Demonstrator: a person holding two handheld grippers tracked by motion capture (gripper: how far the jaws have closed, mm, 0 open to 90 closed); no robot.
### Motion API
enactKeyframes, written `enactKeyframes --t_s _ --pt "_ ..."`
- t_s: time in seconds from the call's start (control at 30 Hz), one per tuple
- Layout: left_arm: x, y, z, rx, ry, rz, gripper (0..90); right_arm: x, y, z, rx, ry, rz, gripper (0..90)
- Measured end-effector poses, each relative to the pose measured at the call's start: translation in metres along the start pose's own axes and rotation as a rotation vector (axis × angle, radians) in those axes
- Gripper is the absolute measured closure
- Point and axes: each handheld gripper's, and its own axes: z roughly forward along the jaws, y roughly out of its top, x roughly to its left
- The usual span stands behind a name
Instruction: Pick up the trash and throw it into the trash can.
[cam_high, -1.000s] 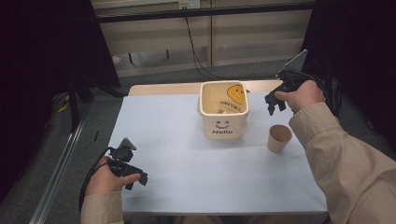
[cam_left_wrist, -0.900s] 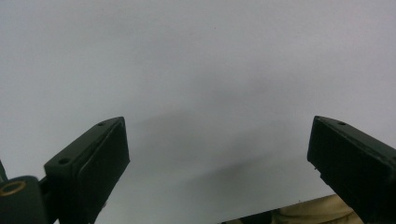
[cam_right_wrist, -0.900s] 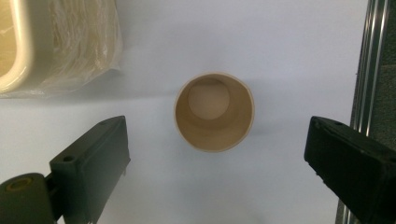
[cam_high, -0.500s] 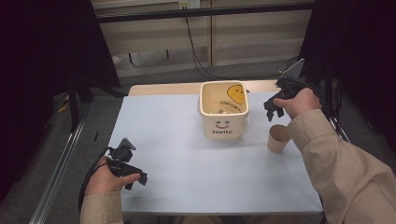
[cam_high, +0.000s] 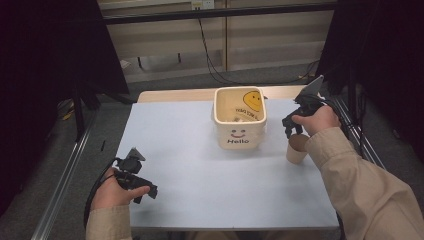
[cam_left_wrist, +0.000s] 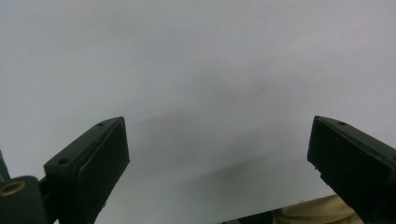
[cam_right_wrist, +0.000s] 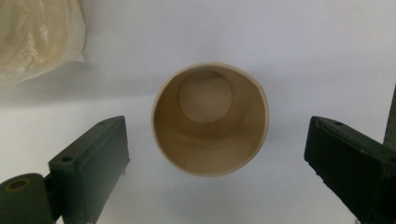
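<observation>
A brown paper cup (cam_high: 296, 149) stands upright and empty on the light blue table (cam_high: 210, 175), right of a cream bucket (cam_high: 240, 119) with a smiley face and "Hello" on it. My right gripper (cam_high: 290, 129) hovers just above the cup, open. In the right gripper view the cup (cam_right_wrist: 210, 119) lies between the spread jaws of that gripper (cam_right_wrist: 215, 154), seen from above, with the bucket's wall (cam_right_wrist: 39, 37) at top left. My left gripper (cam_high: 142, 192) rests open near the table's front left corner. The left gripper (cam_left_wrist: 217, 158) looks at bare table.
The bucket holds some pale crumpled material. The table's right edge runs close beside the cup, with a metal rail (cam_high: 360, 140) past it. A black curtain (cam_high: 55, 55) hangs at the left, and cables (cam_high: 215, 60) trail on the floor behind.
My right gripper has moved left and down from the far right corner to just above the paper cup. The left gripper has stayed put.
</observation>
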Motion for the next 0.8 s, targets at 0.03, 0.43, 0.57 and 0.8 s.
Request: enactKeyframes --t_s 0.03,0.43,0.57,0.8 --pt "-0.001 0.0 0.0 0.0 -0.006 -0.002 5.3 0.0 0.0 0.002 -0.003 -0.002 -0.003 6.1" --pt "0.002 0.0 -0.001 -0.004 0.009 0.005 5.3 0.001 -0.001 0.024 0.002 -0.013 0.016 9.1" --pt "0.002 0.0 0.0 -0.006 0.006 0.002 5.3 0.004 -0.002 0.033 0.012 -0.026 0.006 13.5" --pt "0.001 0.0 0.0 -0.007 -0.001 -0.003 5.3 0.005 -0.003 0.037 0.03 -0.025 0.009 20.4"
